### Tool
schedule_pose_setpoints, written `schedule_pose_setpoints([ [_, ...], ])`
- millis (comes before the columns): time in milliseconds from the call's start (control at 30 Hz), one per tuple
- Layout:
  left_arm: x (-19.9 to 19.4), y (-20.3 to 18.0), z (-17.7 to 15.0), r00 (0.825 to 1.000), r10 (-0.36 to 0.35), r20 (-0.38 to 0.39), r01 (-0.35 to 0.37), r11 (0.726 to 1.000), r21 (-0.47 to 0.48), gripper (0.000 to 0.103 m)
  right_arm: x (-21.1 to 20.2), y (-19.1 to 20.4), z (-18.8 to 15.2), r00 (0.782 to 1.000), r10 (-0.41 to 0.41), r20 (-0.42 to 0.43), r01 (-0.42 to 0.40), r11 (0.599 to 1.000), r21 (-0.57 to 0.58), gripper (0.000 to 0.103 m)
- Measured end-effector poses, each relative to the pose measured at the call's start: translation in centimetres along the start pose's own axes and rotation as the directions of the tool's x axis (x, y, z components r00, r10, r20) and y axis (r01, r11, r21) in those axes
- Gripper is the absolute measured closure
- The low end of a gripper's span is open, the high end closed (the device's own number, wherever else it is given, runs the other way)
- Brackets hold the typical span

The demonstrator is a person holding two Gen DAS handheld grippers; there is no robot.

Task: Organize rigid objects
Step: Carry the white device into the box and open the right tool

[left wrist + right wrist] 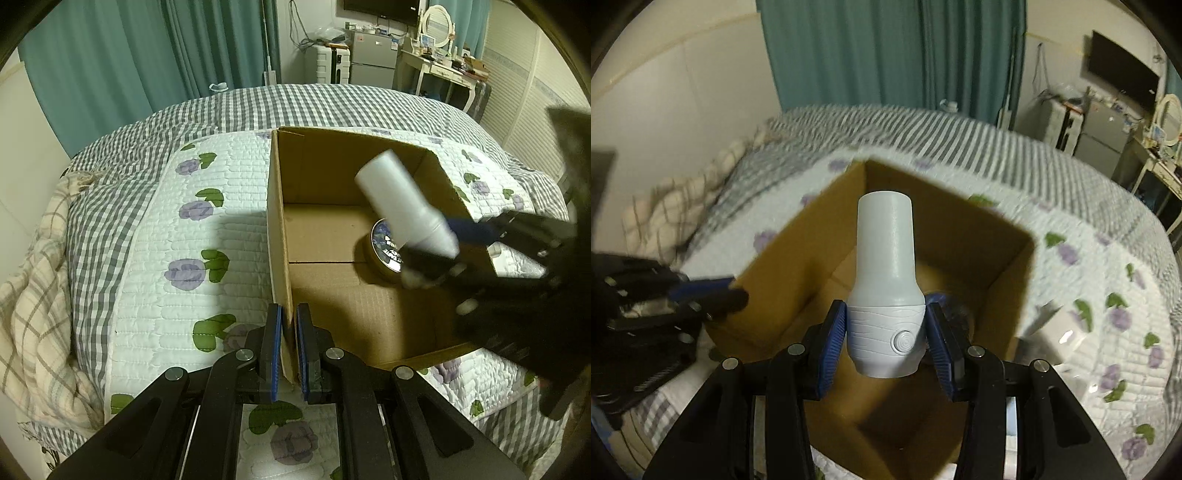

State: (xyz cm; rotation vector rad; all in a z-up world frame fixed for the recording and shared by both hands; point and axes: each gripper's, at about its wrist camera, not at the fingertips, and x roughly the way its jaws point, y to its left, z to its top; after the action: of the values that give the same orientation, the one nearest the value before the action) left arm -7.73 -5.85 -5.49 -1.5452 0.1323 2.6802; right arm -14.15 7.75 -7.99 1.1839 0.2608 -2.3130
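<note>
Cardboard box point(332, 284) sits open on the bed point(192, 229), its left wall pinched between the nearly closed left hand-held gripper point(289, 347). Over its right side the right hand-held gripper point(886, 332) clamps a white bottle point(886, 280), which points forward and tilts above a round tin point(384, 254) inside.

The left wrist view looks forward and down from close at the cardboard box's point(280, 229) left wall, facing across the bed point(155, 229). The right wrist view looks down into the box from above. Both share box, bed, and curtain point(886, 51).
</note>
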Motion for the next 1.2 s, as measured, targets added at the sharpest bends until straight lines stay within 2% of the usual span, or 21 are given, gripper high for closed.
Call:
schedule_pose_setpoints([
  [200,0.0,0.0,0.0,1.000,-0.006,0.001,0.006,1.000,0.004,0.095,2.3,0.2,-1.5,0.998,-0.009,-0.065,0.008,1.000,-0.020,0.060],
  [567,0.0,-0.2,-0.1,1.000,-0.018,-0.003,0.018,1.000,0.005,0.095,3.5,0.2,-3.1,0.991,-0.028,-0.131,0.024,0.999,-0.035,0.060],
  [800,0.1,-0.2,-0.1,1.000,-0.013,-0.004,0.013,1.000,0.002,0.095,3.2,-0.2,-3.1,0.993,-0.018,-0.119,0.017,1.000,-0.011,0.059],
  [833,0.1,-0.1,-0.1,1.000,-0.008,-0.006,0.008,1.000,0.002,0.095,3.1,-0.4,-3.0,0.993,-0.013,-0.115,0.013,1.000,0.000,0.052],
  [867,0.2,-0.1,-0.1,1.000,-0.005,-0.007,0.005,1.000,0.001,0.095,2.8,-0.5,-2.9,0.995,-0.016,-0.102,0.017,1.000,0.010,0.032],
  [900,0.2,0.0,-0.1,1.000,-0.004,-0.008,0.004,1.000,0.000,0.095,2.5,-0.6,-2.8,0.996,-0.019,-0.089,0.020,1.000,0.018,0.024],
  [933,0.2,0.1,-0.1,1.000,-0.002,-0.010,0.002,1.000,-0.003,0.095,1.7,-1.0,-2.7,0.998,-0.015,-0.057,0.017,0.999,0.038,0.021],
  [1033,0.2,0.1,-0.1,1.000,-0.005,-0.011,0.005,1.000,-0.006,0.095,-0.4,-2.0,-2.1,1.000,0.003,-0.007,-0.003,0.997,0.075,0.021],
  [1200,0.2,0.1,-0.1,1.000,-0.003,-0.011,0.003,1.000,-0.002,0.095,-5.1,-4.5,-1.1,0.994,-0.068,0.084,0.060,0.994,0.095,0.019],
])
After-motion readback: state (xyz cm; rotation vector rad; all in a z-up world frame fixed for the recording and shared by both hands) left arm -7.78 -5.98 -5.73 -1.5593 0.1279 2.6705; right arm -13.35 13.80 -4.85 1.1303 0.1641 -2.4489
